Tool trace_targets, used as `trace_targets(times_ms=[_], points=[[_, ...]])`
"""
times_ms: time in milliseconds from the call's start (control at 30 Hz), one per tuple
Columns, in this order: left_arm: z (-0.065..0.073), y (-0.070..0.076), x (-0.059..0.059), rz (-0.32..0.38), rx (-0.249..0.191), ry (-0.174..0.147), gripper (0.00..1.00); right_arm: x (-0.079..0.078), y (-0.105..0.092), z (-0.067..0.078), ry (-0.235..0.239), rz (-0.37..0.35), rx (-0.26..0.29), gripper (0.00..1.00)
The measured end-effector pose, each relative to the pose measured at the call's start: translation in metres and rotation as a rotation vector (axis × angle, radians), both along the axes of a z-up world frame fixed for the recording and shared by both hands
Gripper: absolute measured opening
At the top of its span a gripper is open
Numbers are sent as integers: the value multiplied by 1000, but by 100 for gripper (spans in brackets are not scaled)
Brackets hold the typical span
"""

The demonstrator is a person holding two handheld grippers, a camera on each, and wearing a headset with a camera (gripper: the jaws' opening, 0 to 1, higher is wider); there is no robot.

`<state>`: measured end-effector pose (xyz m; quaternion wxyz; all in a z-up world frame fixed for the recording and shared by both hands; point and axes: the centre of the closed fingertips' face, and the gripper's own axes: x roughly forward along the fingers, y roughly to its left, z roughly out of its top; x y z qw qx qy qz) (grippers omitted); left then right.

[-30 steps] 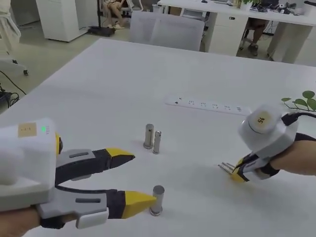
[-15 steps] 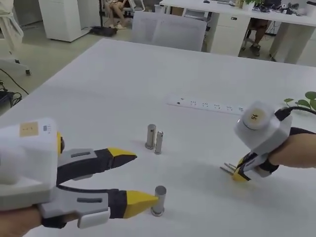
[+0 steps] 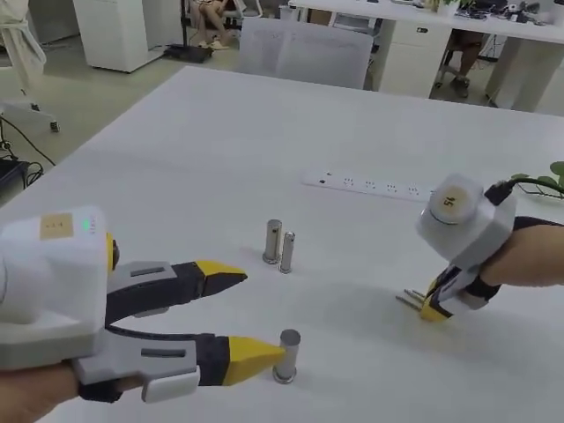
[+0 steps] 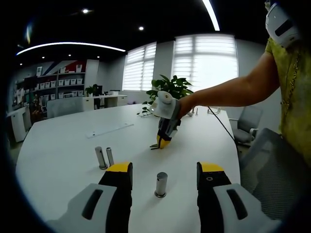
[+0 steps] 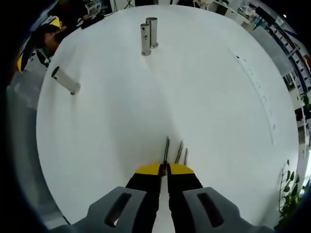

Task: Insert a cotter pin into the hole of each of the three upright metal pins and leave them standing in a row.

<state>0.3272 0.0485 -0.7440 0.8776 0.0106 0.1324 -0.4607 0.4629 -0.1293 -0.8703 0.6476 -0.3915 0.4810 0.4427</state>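
Left gripper (image 3: pixel 249 315): jaws apart, lone metal pin (image 3: pixel 286 355) upright just ahead.
Right gripper (image 5: pixel 164 169): jaws pinched on cotter pins (image 5: pixel 167 148).
Pin pair (image 3: pixel 273 241): upright, twelve o'clock of lone metal pin.

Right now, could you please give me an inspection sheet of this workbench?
Surface: white table, flat.
Job's things: two metal pins upright side by side mid-table; third metal pin upright, nearer; cotter pins bunched at the right claw.
Clutter: white power strip.
Grippers: left claw open, one tip by the third metal pin; right claw shut on cotter pins, low over the table.
Cables: dark cable trailing from the right claw.
Surroundings: potted plant, office chair, desks, seated people behind.
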Motion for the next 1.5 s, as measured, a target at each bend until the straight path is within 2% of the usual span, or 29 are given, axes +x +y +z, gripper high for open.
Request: trace_targets(times_ms=[267,700,1033,1300,1500], points=[[-2,2,-1,3,8,4,52,-1,0,0,-23,23,-32,5],[-4,3,-2,-1,22,14,51,-2,-2,7,-40,1,-16,2],[-4,0,-2,-12,27,13,50,-19,9,18,-8,11,12,2],[0,-3,-2,-19,30,6,49,-38,25,39,-4,39,58,2],[-1,-6,-4,-34,41,7,47,-54,33,52,3,82,67,2]])
